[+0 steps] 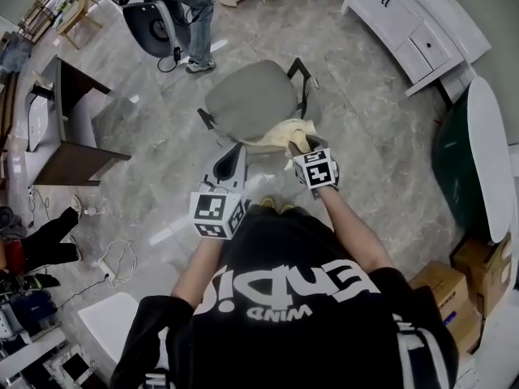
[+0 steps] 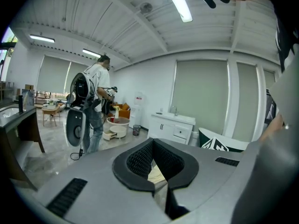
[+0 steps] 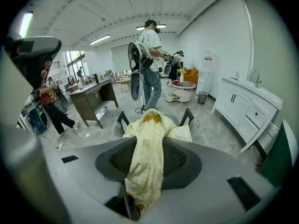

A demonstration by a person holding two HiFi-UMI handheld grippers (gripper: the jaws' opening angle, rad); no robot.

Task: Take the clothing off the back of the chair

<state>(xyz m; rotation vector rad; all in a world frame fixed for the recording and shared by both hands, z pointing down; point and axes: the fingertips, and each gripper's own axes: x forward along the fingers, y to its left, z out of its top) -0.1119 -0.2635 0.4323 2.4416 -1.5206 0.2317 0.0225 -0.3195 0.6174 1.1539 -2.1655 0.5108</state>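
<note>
A pale yellow piece of clothing (image 1: 285, 133) hangs over the back of the grey-seated office chair (image 1: 247, 100). My right gripper (image 1: 298, 145) sits at the top of the chair back, shut on a fold of the clothing (image 3: 147, 153), which runs from the jaws out toward the chair's armrests (image 3: 122, 118). My left gripper (image 1: 240, 148) hovers just left of the clothing, over the rear of the seat. Its jaws meet at the tips with nothing between them. In the left gripper view a bit of yellow cloth (image 2: 156, 174) shows beyond the left gripper (image 2: 153, 141).
A person carrying gear (image 1: 190, 14) stands beyond the chair. A dark desk (image 1: 69, 120) is at the left, and white cabinets (image 1: 413, 23) at the far right. Cardboard boxes (image 1: 478, 274) and a green panel (image 1: 454, 160) line the right side. Cables (image 1: 122, 258) lie on the floor.
</note>
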